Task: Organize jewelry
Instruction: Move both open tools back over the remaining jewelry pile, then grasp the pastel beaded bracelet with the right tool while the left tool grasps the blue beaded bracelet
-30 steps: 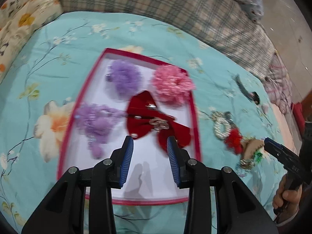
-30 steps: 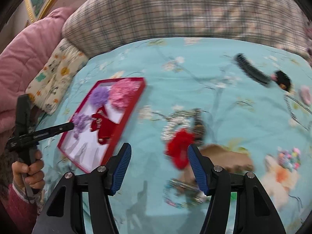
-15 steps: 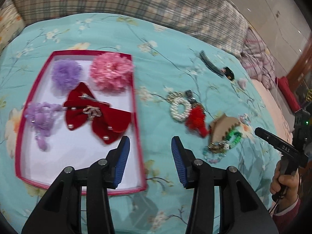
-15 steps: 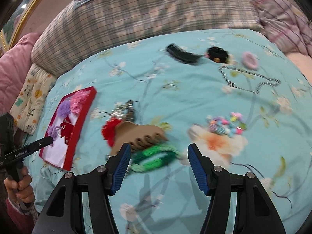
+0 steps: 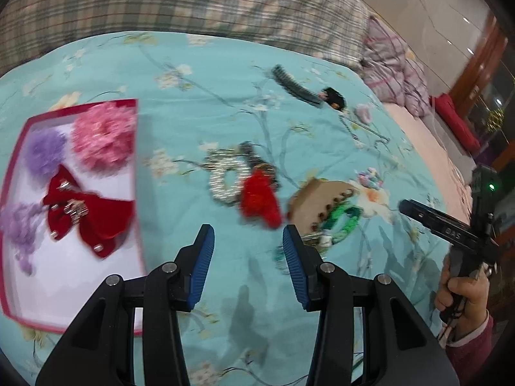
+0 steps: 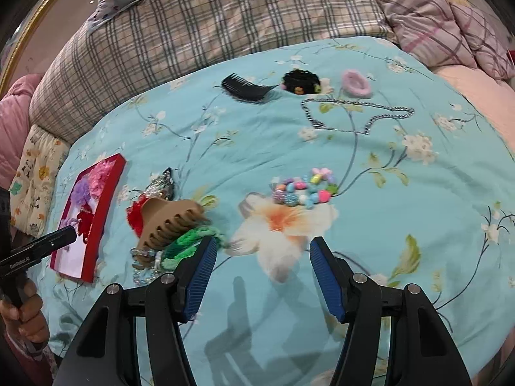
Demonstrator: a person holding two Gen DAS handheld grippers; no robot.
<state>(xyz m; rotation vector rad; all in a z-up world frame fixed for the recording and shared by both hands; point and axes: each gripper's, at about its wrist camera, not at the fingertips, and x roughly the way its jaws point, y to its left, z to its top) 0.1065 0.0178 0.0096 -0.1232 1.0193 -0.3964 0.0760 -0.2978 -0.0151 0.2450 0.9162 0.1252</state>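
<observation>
A red-rimmed white tray (image 5: 136, 148) on the teal bedspread holds a red bow (image 5: 87, 214), a pink pom (image 5: 103, 138) and purple pieces (image 5: 43, 152). The tray also shows in the right wrist view (image 6: 103, 199). My left gripper (image 5: 248, 247) is open and empty, just right of the tray, in front of a red hair piece (image 5: 259, 199) and a pearl ring (image 5: 225, 177). My right gripper (image 6: 262, 267) is open and empty, in front of a colourful bead bracelet (image 6: 302, 189), with a tan claw clip (image 6: 170, 222) and a green band (image 6: 190, 241) at its left.
Further back lie a black comb (image 6: 248, 88), a black scrunchie (image 6: 301, 82), a pink scrunchie (image 6: 355, 83) and a silver chain (image 6: 357, 115). Plaid bedding (image 6: 209, 35) bounds the far side. A patterned cushion (image 6: 35, 177) lies at the left.
My left gripper has swung right, off the tray and over the bedspread near the red hair piece. My right gripper has swung right, from the red piece towards the bead bracelet. Both stay open.
</observation>
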